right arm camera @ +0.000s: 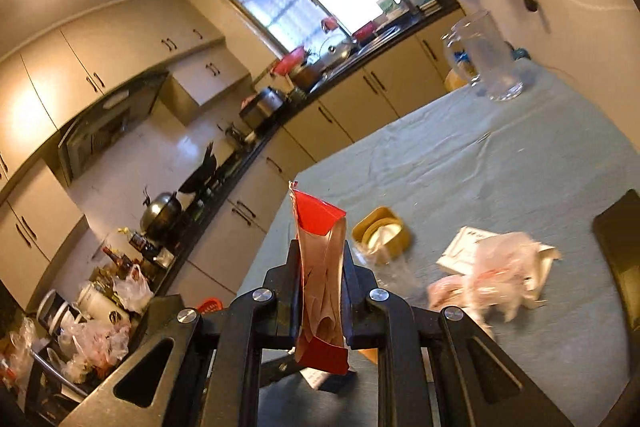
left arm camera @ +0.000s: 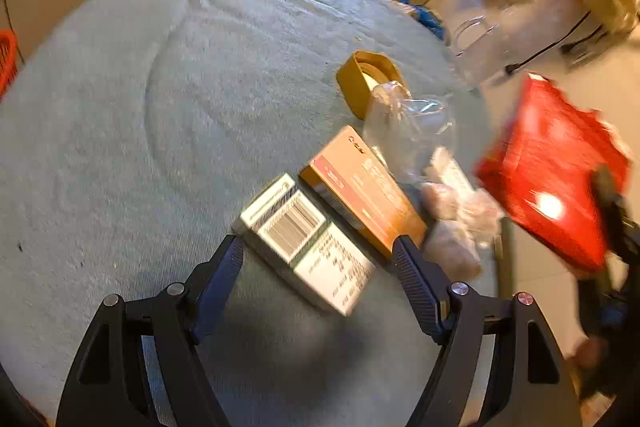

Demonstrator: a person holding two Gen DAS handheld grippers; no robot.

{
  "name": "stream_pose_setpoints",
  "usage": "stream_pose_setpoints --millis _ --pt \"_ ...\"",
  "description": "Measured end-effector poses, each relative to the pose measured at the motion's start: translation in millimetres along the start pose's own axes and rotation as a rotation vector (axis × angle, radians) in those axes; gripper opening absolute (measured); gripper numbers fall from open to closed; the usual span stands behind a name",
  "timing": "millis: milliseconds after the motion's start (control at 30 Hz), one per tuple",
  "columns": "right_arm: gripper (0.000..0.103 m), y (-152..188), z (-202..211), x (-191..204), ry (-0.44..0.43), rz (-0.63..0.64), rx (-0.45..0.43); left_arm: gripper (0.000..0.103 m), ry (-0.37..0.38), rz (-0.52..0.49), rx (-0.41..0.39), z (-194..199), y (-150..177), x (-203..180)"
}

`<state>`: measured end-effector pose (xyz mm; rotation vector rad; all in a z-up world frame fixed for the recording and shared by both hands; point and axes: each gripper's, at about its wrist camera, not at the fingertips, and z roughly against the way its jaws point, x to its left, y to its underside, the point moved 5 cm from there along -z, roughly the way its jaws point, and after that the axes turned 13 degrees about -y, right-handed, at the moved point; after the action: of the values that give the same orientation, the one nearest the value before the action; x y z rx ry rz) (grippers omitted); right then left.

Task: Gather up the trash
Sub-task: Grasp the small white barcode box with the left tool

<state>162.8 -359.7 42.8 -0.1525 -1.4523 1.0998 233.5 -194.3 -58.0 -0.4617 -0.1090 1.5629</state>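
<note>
My left gripper (left arm camera: 319, 251) is open just above the table, its fingers on either side of the near end of a white box with a barcode (left arm camera: 304, 243). An orange-brown box (left arm camera: 362, 193) lies beside it. A yellow hexagonal box (left arm camera: 370, 81), clear plastic wrap (left arm camera: 408, 125) and crumpled wrappers (left arm camera: 456, 223) lie beyond. My right gripper (right arm camera: 322, 259) is shut on a red packet (right arm camera: 320, 267), held upright above the table; it also shows in the left wrist view (left arm camera: 554, 171). The yellow box (right arm camera: 382, 231) and crumpled wrappers (right arm camera: 496, 271) lie below it.
The table has a pale green cloth (left arm camera: 160, 107). A clear glass jug (right arm camera: 486, 57) stands at its far end. A dark chair back (right arm camera: 618, 251) is at the right. Kitchen cabinets and a cluttered counter (right arm camera: 224, 163) run along the far side. An orange basket (left arm camera: 6, 59) sits at left.
</note>
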Motion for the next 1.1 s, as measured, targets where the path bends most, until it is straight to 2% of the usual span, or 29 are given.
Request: stream_pose_setpoints --millis 33,100,167,200,267,400,533,700,967,1100 --pt "0.017 -1.0 6.6 -2.2 0.0 -0.001 -0.01 0.073 -0.026 -0.017 0.004 -3.5 -0.4 -5.3" --pt "0.017 -2.3 18.6 -5.3 -0.002 0.006 -0.022 0.055 -0.079 -0.061 0.019 -12.4 0.0 -10.1" --pt "0.017 -2.4 26.8 -8.6 -0.006 0.002 -0.032 0.053 -0.073 -0.105 0.022 -14.2 -0.4 -12.3" --pt "0.017 -1.4 30.5 -10.4 -0.013 -0.001 -0.035 0.05 -0.088 -0.136 -0.001 -10.7 -0.5 -13.0" --pt "0.017 1.1 32.6 -13.6 -0.023 -0.008 -0.032 0.048 -0.111 -0.189 -0.023 -5.4 3.2 -9.7" --pt "0.017 11.6 27.7 -16.6 -0.044 -0.024 -0.006 0.047 -0.085 -0.263 -0.022 -0.8 6.4 3.4" --pt "0.017 23.2 18.3 -14.2 -0.054 -0.027 0.026 0.048 -0.06 -0.275 -0.019 0.9 5.5 18.4" --pt "0.017 34.1 9.7 -7.3 -0.054 -0.021 0.044 0.055 -0.055 -0.293 -0.001 -15.6 2.2 16.3" --pt "0.017 43.7 0.5 0.1 -0.012 0.006 0.054 0.041 -0.046 -0.357 -0.116 -3.0 10.9 19.1" --pt "0.017 50.8 -10.7 0.3 -0.008 0.001 0.079 0.04 -0.04 -0.355 -0.21 14.8 13.7 32.8"
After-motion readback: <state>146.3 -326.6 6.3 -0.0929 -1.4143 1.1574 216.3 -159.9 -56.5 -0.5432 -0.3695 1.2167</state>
